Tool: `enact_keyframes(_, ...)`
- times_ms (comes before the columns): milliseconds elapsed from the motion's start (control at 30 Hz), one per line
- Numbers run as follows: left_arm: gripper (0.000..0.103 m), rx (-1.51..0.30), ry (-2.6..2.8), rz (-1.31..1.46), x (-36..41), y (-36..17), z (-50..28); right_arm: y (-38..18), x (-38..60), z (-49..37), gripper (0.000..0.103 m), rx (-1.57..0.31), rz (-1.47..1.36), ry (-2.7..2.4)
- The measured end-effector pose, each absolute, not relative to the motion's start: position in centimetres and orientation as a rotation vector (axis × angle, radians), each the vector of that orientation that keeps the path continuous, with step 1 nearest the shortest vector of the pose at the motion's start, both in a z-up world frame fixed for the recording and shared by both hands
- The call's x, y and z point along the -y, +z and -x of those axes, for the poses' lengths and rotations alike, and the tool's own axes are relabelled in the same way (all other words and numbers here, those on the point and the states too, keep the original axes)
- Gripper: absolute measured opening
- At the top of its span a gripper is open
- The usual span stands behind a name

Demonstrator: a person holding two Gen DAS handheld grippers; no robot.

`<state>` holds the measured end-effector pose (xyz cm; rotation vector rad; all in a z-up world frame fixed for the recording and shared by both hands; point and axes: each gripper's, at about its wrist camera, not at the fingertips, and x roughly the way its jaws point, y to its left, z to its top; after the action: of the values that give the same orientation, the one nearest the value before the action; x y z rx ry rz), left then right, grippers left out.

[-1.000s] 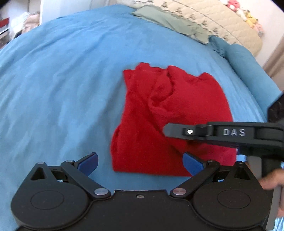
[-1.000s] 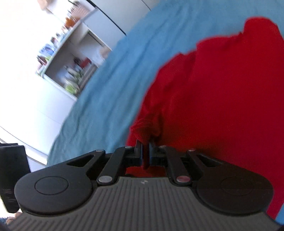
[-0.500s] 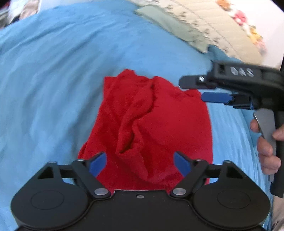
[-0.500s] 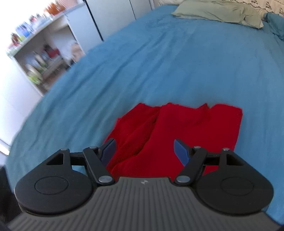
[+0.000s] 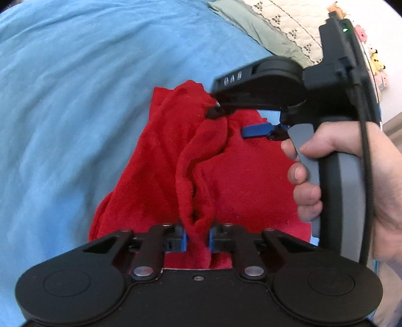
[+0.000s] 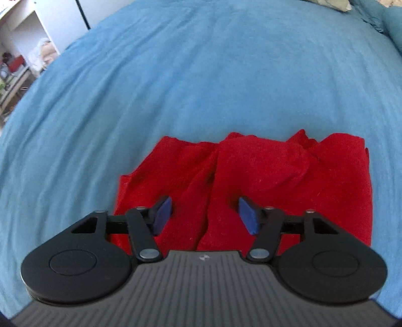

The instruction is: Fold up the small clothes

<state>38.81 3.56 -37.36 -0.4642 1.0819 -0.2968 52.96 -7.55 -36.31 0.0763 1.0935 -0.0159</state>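
A small red garment lies rumpled on the blue bedspread, with a raised ridge of cloth running down its middle. My left gripper is shut on the near end of that ridge. My right gripper is open and empty, its blue pads either side of a fold on the garment. In the left wrist view the right gripper hovers over the garment's far edge, held by a hand.
The bedspread stretches all round the garment. A green pillow and a quilted cream cover lie at the bed's far end. Shelves and a cabinet stand beyond the bed's left edge.
My left gripper went from open to shut on the garment's middle ridge. My right gripper let go of the cloth a second ago, opened, and moved to the garment's far edge.
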Motion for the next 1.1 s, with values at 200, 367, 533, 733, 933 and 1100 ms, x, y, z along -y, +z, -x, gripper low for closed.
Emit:
enact_keyframes(200,0.009,-1.061,-0.308,0.459,-3.9,-36.9,-38.7,-36.8,8.2,-53.1,0.03,-1.091,-0.07,-0.033)
enact_keyframes(367,0.009,-1.029,-0.324,0.463,-4.1,-35.6,-38.2,-35.2,8.4,-52.6,0.025,-1.056,-0.088,-0.023)
enact_keyframes(533,0.009,-0.978,-0.329,0.473,-4.9,-33.3,-36.8,-31.6,8.2,-51.3,0.019,-0.987,-0.102,0.035)
enact_keyframes(733,0.009,-0.944,-0.264,0.442,-6.6,-32.2,-35.6,-30.7,6.8,-51.0,0.019,-0.982,-0.177,0.13)
enact_keyframes(933,0.009,-0.999,-0.218,0.453,-8.0,-35.0,-35.6,-33.5,5.6,-51.6,0.019,-1.027,-0.262,0.16)
enact_keyframes(1100,0.009,-1.017,-0.201,0.443,-7.8,-36.5,-35.6,-35.6,5.5,-52.2,0.019,-1.054,-0.251,0.166)
